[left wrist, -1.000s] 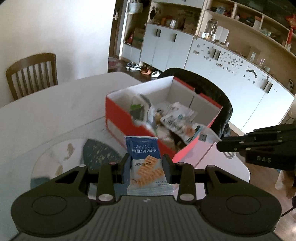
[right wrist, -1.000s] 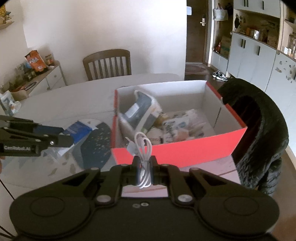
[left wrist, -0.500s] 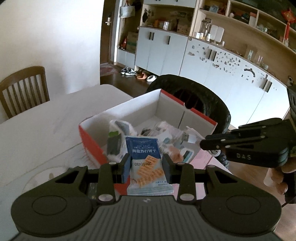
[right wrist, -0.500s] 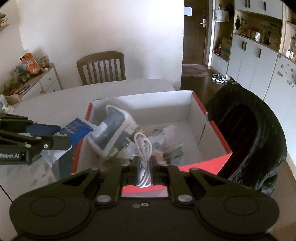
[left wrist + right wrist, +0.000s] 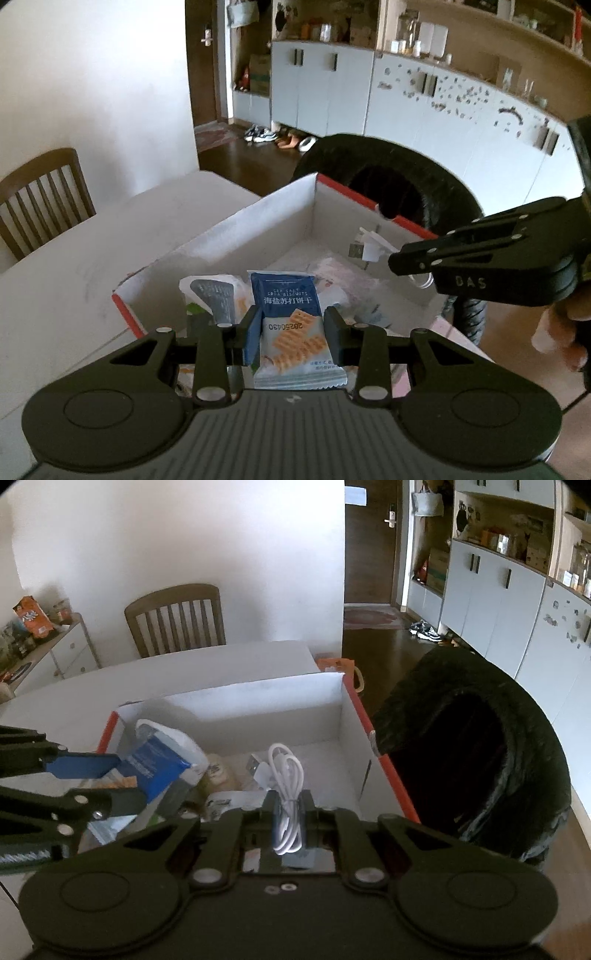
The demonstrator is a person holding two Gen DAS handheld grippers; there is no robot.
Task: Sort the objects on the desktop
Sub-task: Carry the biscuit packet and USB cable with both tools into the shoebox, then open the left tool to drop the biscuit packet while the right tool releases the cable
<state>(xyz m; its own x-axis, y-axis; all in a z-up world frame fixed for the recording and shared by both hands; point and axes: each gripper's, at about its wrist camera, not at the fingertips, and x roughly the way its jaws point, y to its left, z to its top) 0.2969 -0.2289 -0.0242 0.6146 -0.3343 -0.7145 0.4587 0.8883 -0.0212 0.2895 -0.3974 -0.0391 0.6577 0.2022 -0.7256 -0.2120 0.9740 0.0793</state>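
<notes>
- Clearly closed on a blue soda-biscuit packet: left tool, fingers pressing the packet's two side edges, packet upright with its lower crimped end toward the camera.
- Held above the near-left part of the red cardboard box, over a white-and-grey pouch and other wrapped items lying inside.
- Nearly shut around a coiled white USB cable: right tool, fingers pinching the tied middle of the coil, loops and the USB plug sticking out ahead of the tips.
- Poised over the box interior, toward its near side; cable clear of the box floor as far as can be told.
- Seen from the left wrist: right tool entering from the right, cable plug protruding past its tip above the box's right wall.
- Seen from the right wrist: left tool at the left edge with the blue packet, just over the pouch.
- Resting on the pale bench: the box, white inside, red outside.
- Beside the box's far-right corner: a black padded chair.
- Beyond the bench by the wall: a wooden chair.
</notes>
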